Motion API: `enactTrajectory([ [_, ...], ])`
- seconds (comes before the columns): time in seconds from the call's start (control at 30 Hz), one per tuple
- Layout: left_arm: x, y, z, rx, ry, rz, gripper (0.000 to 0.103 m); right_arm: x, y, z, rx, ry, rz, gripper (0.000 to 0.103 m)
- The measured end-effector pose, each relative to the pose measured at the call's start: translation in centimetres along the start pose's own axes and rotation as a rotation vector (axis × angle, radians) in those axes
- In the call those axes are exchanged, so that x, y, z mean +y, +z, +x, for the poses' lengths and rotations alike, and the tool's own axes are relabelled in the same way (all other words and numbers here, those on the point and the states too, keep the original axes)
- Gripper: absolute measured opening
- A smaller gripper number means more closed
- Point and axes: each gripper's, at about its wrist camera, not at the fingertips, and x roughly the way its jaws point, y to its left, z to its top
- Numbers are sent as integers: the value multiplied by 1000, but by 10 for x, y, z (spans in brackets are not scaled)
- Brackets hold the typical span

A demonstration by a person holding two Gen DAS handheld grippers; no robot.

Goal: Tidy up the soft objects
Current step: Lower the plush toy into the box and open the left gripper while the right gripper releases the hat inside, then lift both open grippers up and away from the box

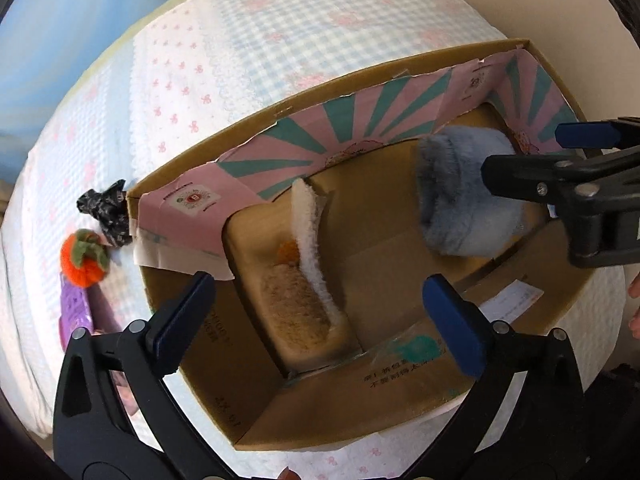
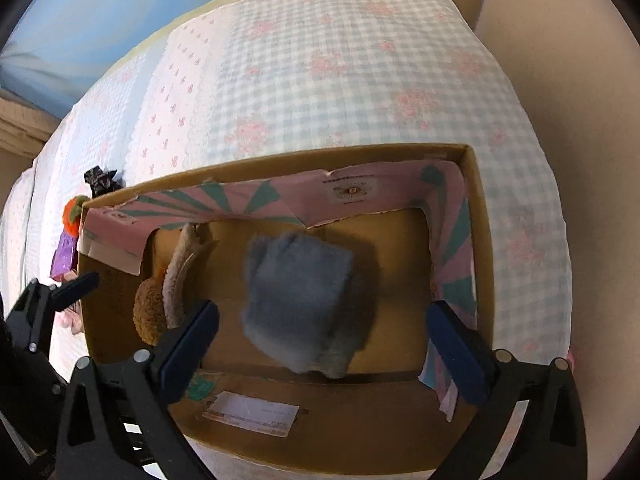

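Note:
An open cardboard box (image 1: 256,124) (image 2: 482,240) sits on a checked bedspread. A fluffy grey-blue soft item (image 2: 298,300) is in the air over the box, blurred, between my open right gripper's (image 2: 324,336) fingers but not pinched; it also shows in the left wrist view (image 1: 456,196). A tan and white plush item (image 1: 308,272) (image 2: 168,292) stands along the box's left inner wall. My left gripper (image 1: 320,316) is open and empty over the box's near left part. The right gripper also shows in the left wrist view (image 1: 520,160).
Outside the box's left corner lie an orange plush fruit (image 1: 84,260) (image 2: 72,212), a black patterned cloth piece (image 1: 106,212) (image 2: 100,180) and a purple item (image 1: 74,308) (image 2: 64,256). The bedspread (image 2: 320,80) stretches beyond the box.

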Motion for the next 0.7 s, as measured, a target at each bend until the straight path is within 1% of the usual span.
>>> enactTrajectory([
  [0.2,7,-6,-6,-1,1,-8,103,2,-2,-8,-20,-8,2,103],
  [0.33,5,-5,-21,-17,-1,-8,103,3,-4,-20,-36,-11,7,103],
  [0.5,8,-6,-54,-56,-23,-40,103,12,-10,-53,-86,-26,-7,103],
  [0.7,14,-16,-112,-128,-25,-65,103,29,-23,-109,-170,-30,-16,103],
])
